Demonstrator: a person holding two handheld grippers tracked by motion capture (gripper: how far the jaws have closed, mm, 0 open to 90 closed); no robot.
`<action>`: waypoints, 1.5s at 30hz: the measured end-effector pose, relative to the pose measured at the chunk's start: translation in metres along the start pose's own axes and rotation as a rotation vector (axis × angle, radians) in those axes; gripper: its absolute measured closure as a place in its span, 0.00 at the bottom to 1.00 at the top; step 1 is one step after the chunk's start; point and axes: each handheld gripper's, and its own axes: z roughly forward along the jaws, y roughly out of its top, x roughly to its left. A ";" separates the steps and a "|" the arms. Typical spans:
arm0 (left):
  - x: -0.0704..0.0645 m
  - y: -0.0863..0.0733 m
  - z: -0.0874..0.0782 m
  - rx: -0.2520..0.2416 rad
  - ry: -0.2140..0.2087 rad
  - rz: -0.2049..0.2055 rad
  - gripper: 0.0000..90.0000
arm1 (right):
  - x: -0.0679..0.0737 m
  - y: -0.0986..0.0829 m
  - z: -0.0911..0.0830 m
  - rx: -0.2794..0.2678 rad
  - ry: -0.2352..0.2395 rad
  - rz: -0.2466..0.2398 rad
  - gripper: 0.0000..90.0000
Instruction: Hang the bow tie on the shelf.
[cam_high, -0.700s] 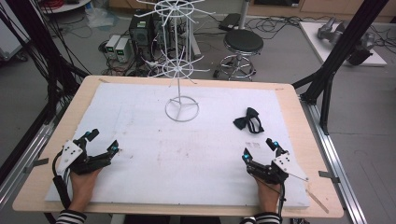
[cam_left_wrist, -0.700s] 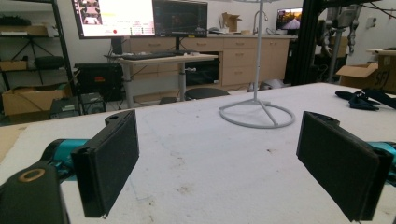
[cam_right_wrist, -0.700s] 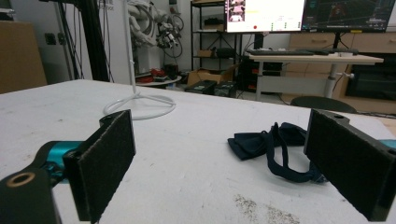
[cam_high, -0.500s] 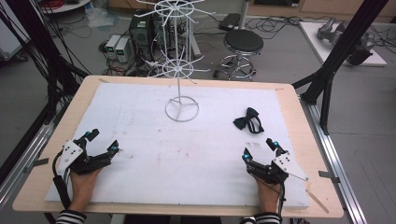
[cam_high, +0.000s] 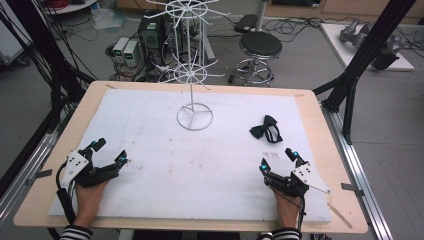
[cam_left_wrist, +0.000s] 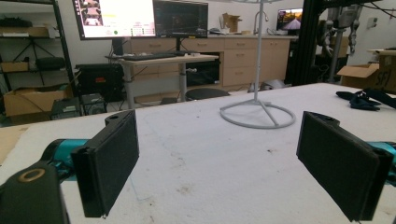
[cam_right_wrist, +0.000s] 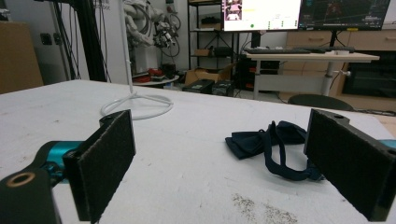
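- Step in hand, as I judge it: the start, before any grasp. Both tools rest low on the white mat (cam_high: 150, 150), nothing held.
- Right gripper (cam_high: 280, 161): jaws wide apart, empty. In the right gripper view the pads (cam_right_wrist: 107, 158) frame bare mat, with the bow tie (cam_right_wrist: 273, 144) ahead, lying toward the right-hand jaw.
- In the high view the bow tie (cam_high: 266, 128) lies flat on the mat just beyond the right gripper, apart from it, not touching. Dark fabric, strap looped beside the bow.
- Left gripper (cam_high: 111, 151): jaws spread apart too, empty. Left gripper view: the bow tie (cam_left_wrist: 364, 99) is far off to its right, and the wire rack (cam_left_wrist: 258, 114) base is ahead, well apart.
- Wire rack (cam_high: 194, 85) stands upright, forward and to the left of the right gripper, well apart from the bow tie. Its arms look bare.
- Likely goal: pick up the bow tie, probably to hang it on the rack. That's a guess from the layout.
- Next move calls for: right gripper forward and slightly right to straddle the bow tie, drop the jaws to the mat, and close on the thick knot or the bow, not the thin strap.
- Watch for limp cloth: it could bunch or slip, and the strap may dangle.
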 end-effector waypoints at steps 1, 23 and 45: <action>0.000 0.000 0.000 0.000 0.000 0.000 0.15 | 0.000 0.000 0.000 0.005 -0.009 0.007 0.09; 0.000 0.000 0.000 0.000 0.003 -0.005 0.15 | -0.009 0.014 0.011 0.107 -0.036 0.020 0.09; 0.000 0.000 0.001 0.005 0.007 -0.005 0.15 | -0.024 0.062 0.047 0.273 -0.002 -0.033 0.09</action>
